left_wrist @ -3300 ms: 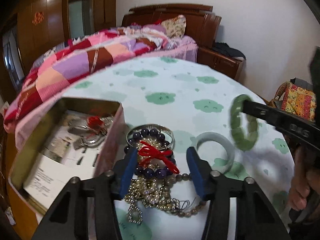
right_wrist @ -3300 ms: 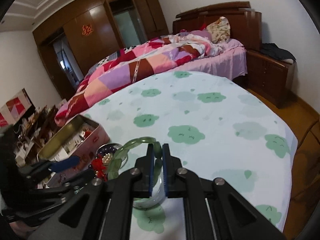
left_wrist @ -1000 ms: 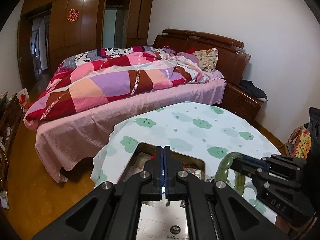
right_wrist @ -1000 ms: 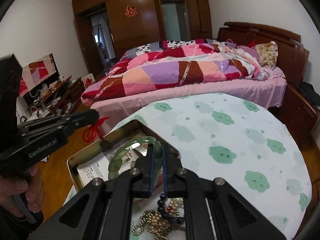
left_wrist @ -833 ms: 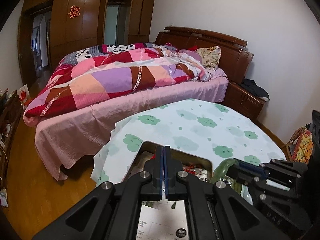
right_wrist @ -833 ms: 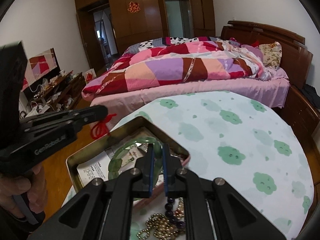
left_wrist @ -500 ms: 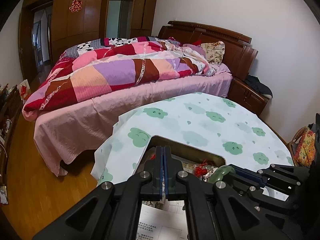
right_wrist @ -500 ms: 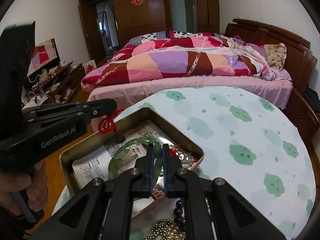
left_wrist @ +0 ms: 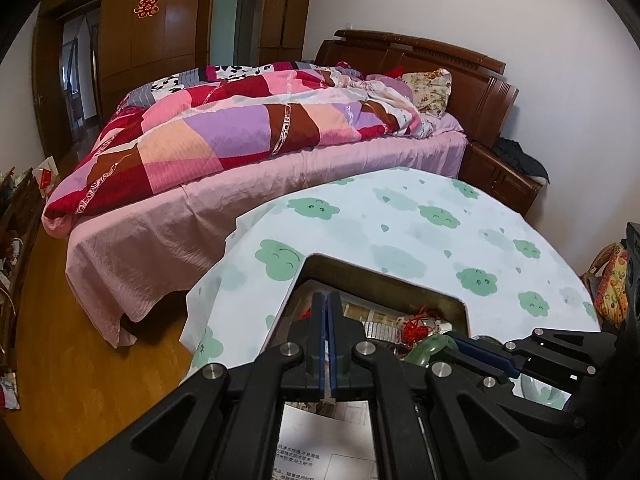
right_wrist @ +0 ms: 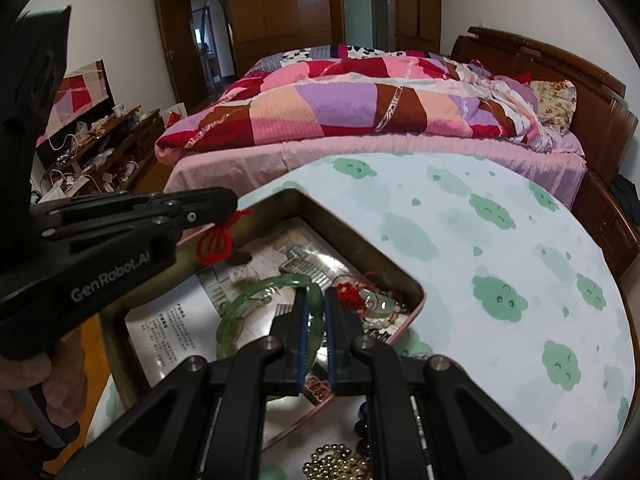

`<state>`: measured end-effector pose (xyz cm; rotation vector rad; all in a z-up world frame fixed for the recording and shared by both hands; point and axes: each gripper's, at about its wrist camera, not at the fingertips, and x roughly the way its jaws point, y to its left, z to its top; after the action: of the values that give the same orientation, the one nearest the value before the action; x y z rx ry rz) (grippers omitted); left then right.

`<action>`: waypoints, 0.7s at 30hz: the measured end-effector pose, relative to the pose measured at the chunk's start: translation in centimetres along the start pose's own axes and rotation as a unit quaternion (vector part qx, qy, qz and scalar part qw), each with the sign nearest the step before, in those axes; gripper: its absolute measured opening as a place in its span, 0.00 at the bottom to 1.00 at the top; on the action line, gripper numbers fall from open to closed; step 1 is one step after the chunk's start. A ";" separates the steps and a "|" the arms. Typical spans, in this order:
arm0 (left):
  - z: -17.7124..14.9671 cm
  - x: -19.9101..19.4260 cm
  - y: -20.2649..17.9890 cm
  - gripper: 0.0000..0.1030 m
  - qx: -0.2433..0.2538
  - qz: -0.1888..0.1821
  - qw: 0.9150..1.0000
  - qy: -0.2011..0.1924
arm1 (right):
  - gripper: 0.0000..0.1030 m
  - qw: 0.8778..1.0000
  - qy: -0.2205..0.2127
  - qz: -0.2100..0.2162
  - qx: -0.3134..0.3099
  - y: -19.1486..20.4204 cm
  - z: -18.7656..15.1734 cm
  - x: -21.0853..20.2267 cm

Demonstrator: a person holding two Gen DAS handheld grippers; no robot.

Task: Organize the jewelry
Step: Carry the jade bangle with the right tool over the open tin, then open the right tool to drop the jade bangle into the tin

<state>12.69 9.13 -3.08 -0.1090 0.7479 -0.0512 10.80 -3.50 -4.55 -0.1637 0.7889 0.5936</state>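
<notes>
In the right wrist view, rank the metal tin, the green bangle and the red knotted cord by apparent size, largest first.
1. Metal tin, by far the largest.
2. Green bangle, held by the right gripper over the tin.
3. Red knotted cord, hanging from the left gripper; nearness to the camera hardly affects this order.

A home bedroom: a bed with a patchwork quilt and wooden headboard, dark wood wardrobes, and a cloth-covered round table beside the bed.

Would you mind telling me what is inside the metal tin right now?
Inside the tin: printed paper lining the bottom, and red-corded trinkets in the far corner. The green bangle, clamped by the right gripper, hangs over it. The near part is hidden by the gripper.
</notes>
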 end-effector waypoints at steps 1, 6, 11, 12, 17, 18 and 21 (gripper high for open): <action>-0.1 0.1 0.0 0.00 0.000 0.000 1.000 0.002 | 0.10 1.000 0.002 -0.001 0.000 0.0 -0.1 0.1; -0.4 0.6 -0.2 0.00 0.006 0.002 1.000 0.009 | 0.10 1.000 0.009 -0.004 0.005 -0.4 -0.3 0.6; -0.6 1.1 -0.2 0.00 0.006 0.003 1.000 0.016 | 0.10 1.000 0.013 -0.005 0.007 -0.6 -0.5 0.8; -0.7 1.2 -0.2 0.00 0.006 0.003 1.000 0.017 | 0.10 1.000 0.013 -0.006 0.007 -0.6 -0.6 0.9; -0.8 1.4 0.1 0.00 0.004 0.008 1.000 0.021 | 0.10 1.000 0.016 -0.007 0.009 -0.7 -0.7 1.1; -0.8 1.4 0.1 0.00 0.004 0.009 1.000 0.021 | 0.10 1.000 0.017 -0.007 0.009 -0.7 -0.8 1.2; -1.0 1.3 -0.1 0.00 0.010 0.016 1.000 0.018 | 0.10 1.000 0.018 -0.010 0.008 -0.8 -0.9 1.2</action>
<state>12.98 8.87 -4.66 -0.0781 0.7846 -0.0302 11.38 -3.94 -6.10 -0.1682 0.8250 0.5674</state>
